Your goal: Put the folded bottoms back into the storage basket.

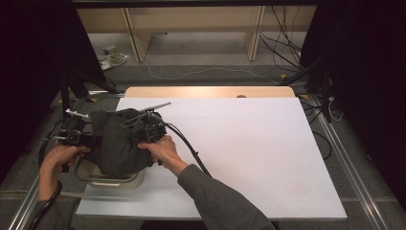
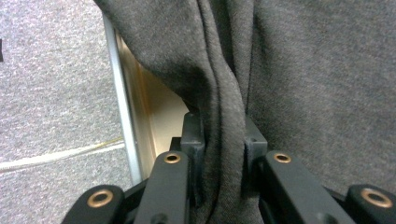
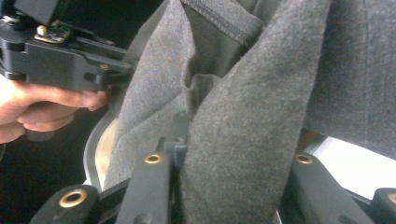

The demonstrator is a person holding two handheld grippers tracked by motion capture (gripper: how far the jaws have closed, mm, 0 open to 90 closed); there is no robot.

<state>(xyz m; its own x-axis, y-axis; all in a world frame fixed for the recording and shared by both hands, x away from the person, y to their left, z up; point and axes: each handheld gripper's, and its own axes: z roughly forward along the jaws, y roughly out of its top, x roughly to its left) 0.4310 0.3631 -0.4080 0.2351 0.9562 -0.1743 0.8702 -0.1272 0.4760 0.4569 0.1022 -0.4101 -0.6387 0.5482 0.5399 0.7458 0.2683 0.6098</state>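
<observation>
the white table [image 1: 249, 158] carries little; the work sits at its 8 o'clock corner. there a pale basket [image 1: 111, 179] with a grey rim hangs at the table's near-left edge, and the dark grey garment [image 1: 117, 143] bulges up out of it, draped over its rim toward 12 o'clock.

the garment looks soft, limp and light, a thick knit or fleece that folds wherever it is not held. i judge it will sag and slide rather than keep shape, so a pinch on a single layer may slip; a gathered fold or a stitched hem gives the surest hold, and two holds well apart will spread it.

the left gripper [image 1: 79, 139] sits at the garment's 9 o'clock side. in the left gripper view its jaws are clamped on a vertical pleat of the cloth [image 2: 224, 154].

the right gripper [image 1: 149, 130] sits at the garment's 2 o'clock side. in the right gripper view a thick fold [image 3: 233, 154] lies between its jaws, pressed against the left one, but the cloth hides the right one, so i cannot tell whether they pinch it.
</observation>
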